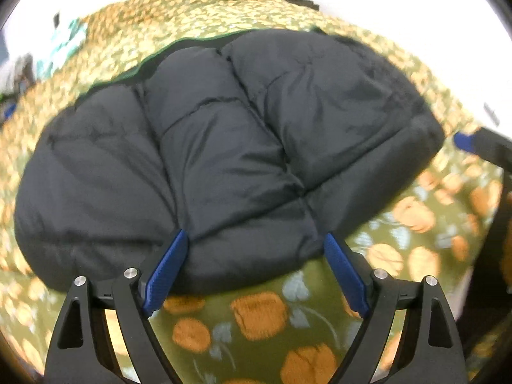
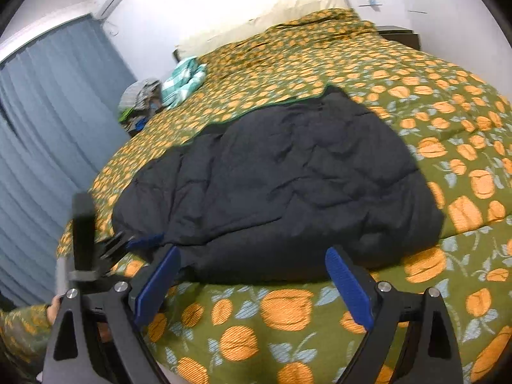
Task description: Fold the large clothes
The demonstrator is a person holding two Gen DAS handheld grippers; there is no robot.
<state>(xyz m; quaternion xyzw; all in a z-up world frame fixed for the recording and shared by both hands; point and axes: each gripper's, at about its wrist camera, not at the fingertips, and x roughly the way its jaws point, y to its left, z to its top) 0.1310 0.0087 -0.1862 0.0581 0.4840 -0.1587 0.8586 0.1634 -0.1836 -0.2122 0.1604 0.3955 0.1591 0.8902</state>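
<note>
A black quilted puffer jacket (image 2: 281, 185) lies in a folded, rounded heap on the bed, close to its near edge and nearer the curtain side than the far side. The bed wears a green bedspread (image 2: 448, 134) patterned with orange flowers, and a thin dark green hem shows along the jacket's far edge.

The left gripper (image 1: 256, 246) hangs over the jacket's near edge with its jaws spread wide. The blue pads (image 1: 169, 265) stand either side of the padded hem, and nothing is pinched between them. Its view is a little blurred.

The right gripper (image 2: 252, 256) also stands wide open and grasps nothing. It hovers just short of the jacket's near edge, above bare bedspread.

In the right wrist view the left gripper shows as a dark, blurred shape by the jacket's corner on the curtain side.

At the far corner of the bed by the curtain lie a teal checked cloth (image 2: 184, 81) and a small pile of grey clothes (image 2: 144, 96). A blue-grey curtain (image 2: 41, 121) hangs along that side of the room.
</note>
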